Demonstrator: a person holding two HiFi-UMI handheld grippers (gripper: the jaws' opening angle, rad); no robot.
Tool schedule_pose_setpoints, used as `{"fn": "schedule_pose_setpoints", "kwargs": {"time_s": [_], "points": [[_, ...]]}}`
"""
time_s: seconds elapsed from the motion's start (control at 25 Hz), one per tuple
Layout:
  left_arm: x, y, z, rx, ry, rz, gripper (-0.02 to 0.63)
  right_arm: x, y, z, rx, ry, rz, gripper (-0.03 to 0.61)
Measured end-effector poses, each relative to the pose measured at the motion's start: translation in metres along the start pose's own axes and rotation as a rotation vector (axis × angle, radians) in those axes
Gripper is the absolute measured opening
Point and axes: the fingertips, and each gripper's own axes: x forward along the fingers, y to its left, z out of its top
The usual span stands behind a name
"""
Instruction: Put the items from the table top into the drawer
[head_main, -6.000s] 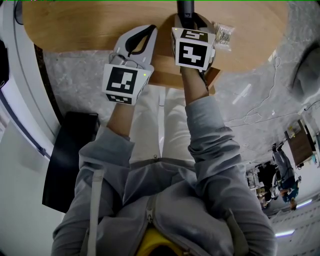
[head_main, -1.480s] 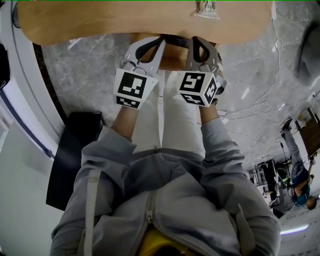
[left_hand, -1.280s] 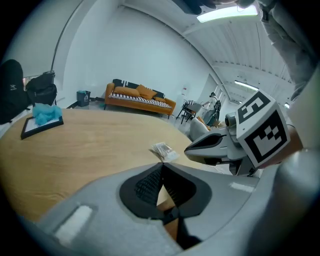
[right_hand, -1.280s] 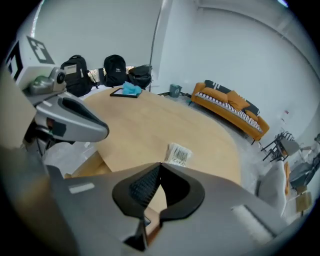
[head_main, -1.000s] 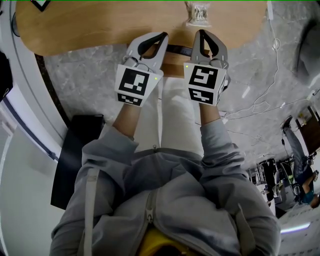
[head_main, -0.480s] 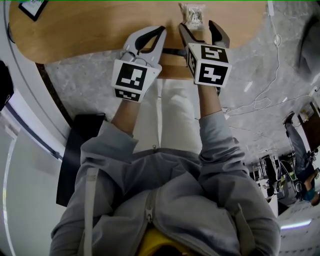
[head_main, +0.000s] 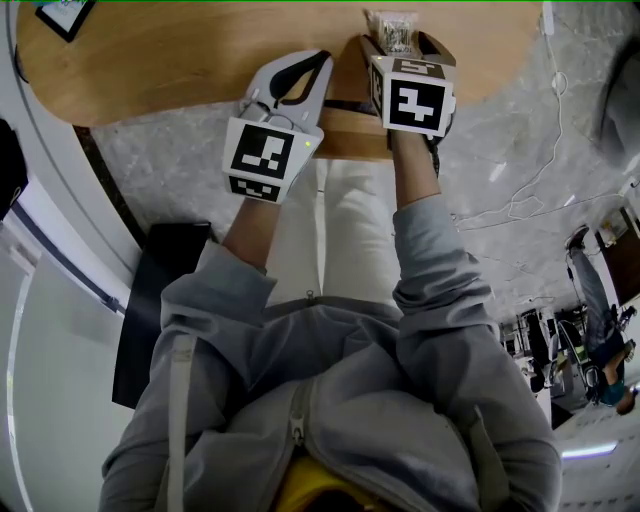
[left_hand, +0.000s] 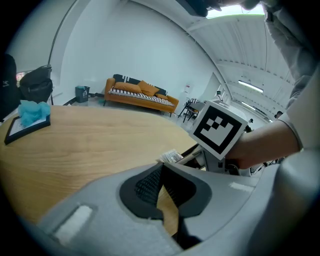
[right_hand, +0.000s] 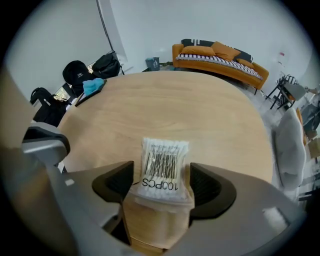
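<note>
Right hand-held gripper (right_hand: 161, 189): jaws opening, spread around the cotton swab packet (right_hand: 164, 160) lying on the table (right_hand: 210, 110), pads clear of it. You're at pickup. Next, close squarely on it and carry it to the drawer (head_main: 350, 142).

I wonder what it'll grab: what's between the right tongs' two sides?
A clear packet marked 100PCS, lying on the table; the right gripper view shows it. The right tongs are opening, not pressing it.
</note>
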Motion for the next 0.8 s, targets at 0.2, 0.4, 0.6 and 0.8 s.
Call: {"fn": "schedule_pose_setpoints", "kwargs": {"time_s": [0.2,0.4,0.6,0.8], "points": [[0.000,0.002,-0.003,-0.006,0.004,0.003,0.006,0.005,-0.003,-0.002,-0.018,0.010,-0.037,0.308],[0.000,0.001,-0.004,-0.008,0.002,0.004,0.006,0.005,0.005,0.000,-0.072,0.000,-0.031,0.215],[-0.003,-0.002,-0.005,-0.002,0.001,0.001,0.006,0.002,0.008,0.002,-0.108,-0.002,-0.036,0.184],[-0.008,-0.005,-0.007,0.002,-0.005,0.003,0.006,-0.013,0.009,0.009,-0.103,-0.037,-0.028,0.178]]}}
